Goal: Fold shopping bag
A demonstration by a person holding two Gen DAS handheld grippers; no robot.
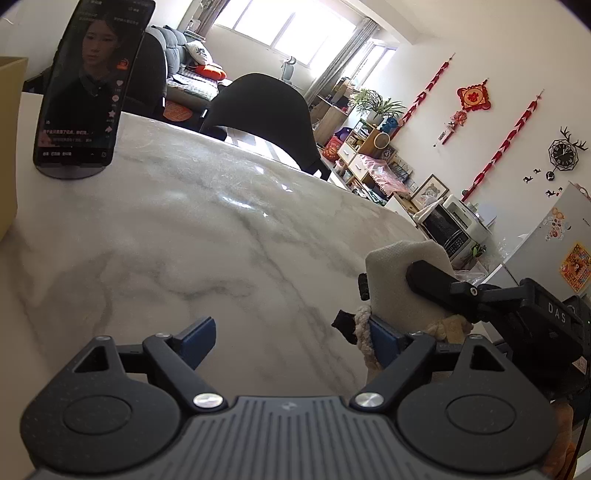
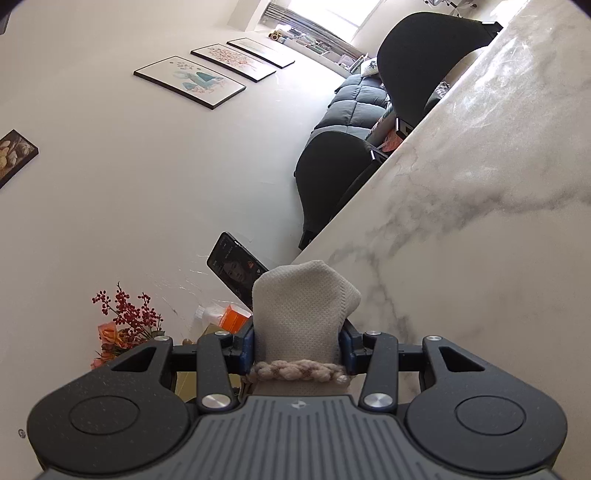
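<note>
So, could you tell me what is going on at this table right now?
A person is working with two handheld grippers above a marble table. The right gripper is shut on a folded-up cream fabric shopping bag, its braided handle lying across the bundle just behind the jaws. The left gripper is open beside it, one finger next to the bundle, nothing between its jaws. A phone on a stand plays a video nearby.

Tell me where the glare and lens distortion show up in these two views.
Left wrist view: window light blows out white, glare streaks the marble table, and the table edge bows from fisheye. Right wrist view: tilted frame, washed-out window, soft sheen on the table; the folded bag stays sharp.
</note>
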